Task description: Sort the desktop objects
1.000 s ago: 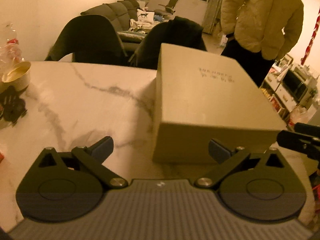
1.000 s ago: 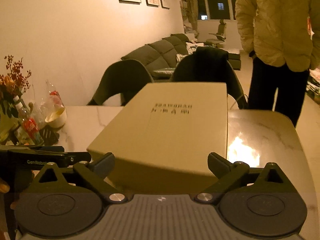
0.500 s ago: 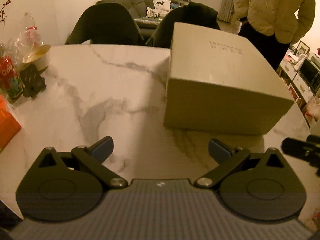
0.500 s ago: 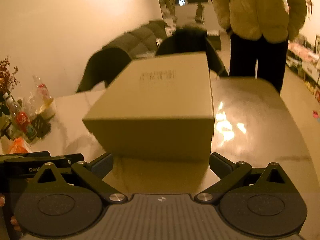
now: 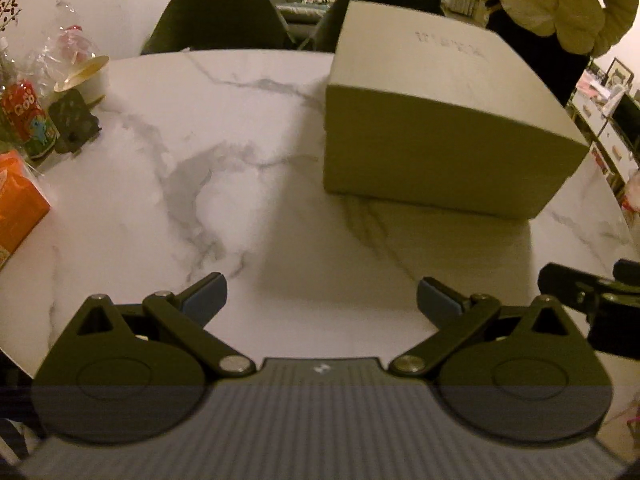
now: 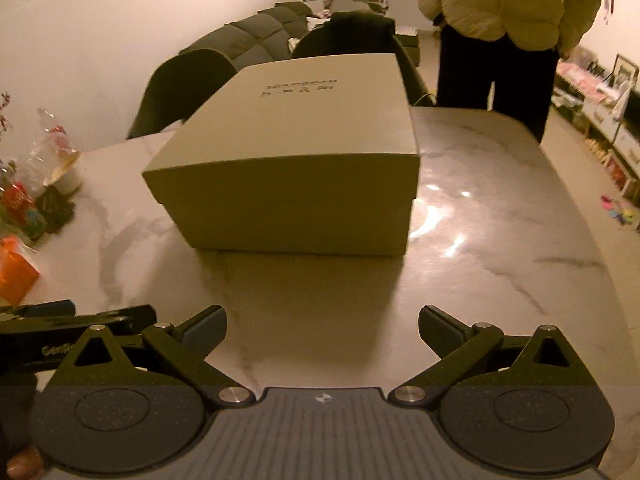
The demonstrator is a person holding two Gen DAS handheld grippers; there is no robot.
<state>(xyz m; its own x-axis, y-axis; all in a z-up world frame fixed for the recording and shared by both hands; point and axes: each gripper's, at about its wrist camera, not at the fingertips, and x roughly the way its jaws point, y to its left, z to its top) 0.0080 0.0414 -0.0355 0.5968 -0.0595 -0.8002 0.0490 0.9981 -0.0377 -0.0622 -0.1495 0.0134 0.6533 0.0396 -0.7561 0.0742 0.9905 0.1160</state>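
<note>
Left gripper (image 5: 320,300): spread wide, nothing between the fingers, hovering over bare marble.
Right gripper (image 6: 322,330): likewise spread wide and empty, held over the table (image 6: 500,240) just short of the box's shadow.
Box (image 6: 296,168): closed beige carton with a line of dark print on the lid (too blurred to read); straight ahead of the right gripper, apart from its fingertips; ahead and to the right of the left gripper (image 5: 436,120), also apart.
Table: white marble with grey veining (image 5: 192,184), glare spots ahead-right of the right gripper beside the box.
Orange carton (image 5: 18,208): at the table edge, far left of the left gripper; also seen left of the right gripper (image 6: 14,272).
Red can (image 5: 30,120): upright, ahead-left of the left gripper, beyond the orange carton.
Dark stand (image 5: 74,120): just beside the can, on its right.
Bowl (image 5: 86,76): pale, beyond the dark stand, with clear crinkled wrapping (image 5: 68,48) behind it.
Chairs: two dark seat backs at the table's far edge, one ahead of the left gripper (image 5: 216,16), one behind the box (image 6: 360,36).
Sofa (image 6: 248,40): grey, along the wall beyond the chairs.
Person (image 6: 504,4): standing past the table's far right corner, ahead-right of the right gripper, in a pale puffy jacket and dark trousers, hands in the pockets.
Other-gripper glimpses: left unit's black body at the lower left of the right wrist view (image 6: 60,332); right unit's at the right edge of the left wrist view (image 5: 600,300).
</note>
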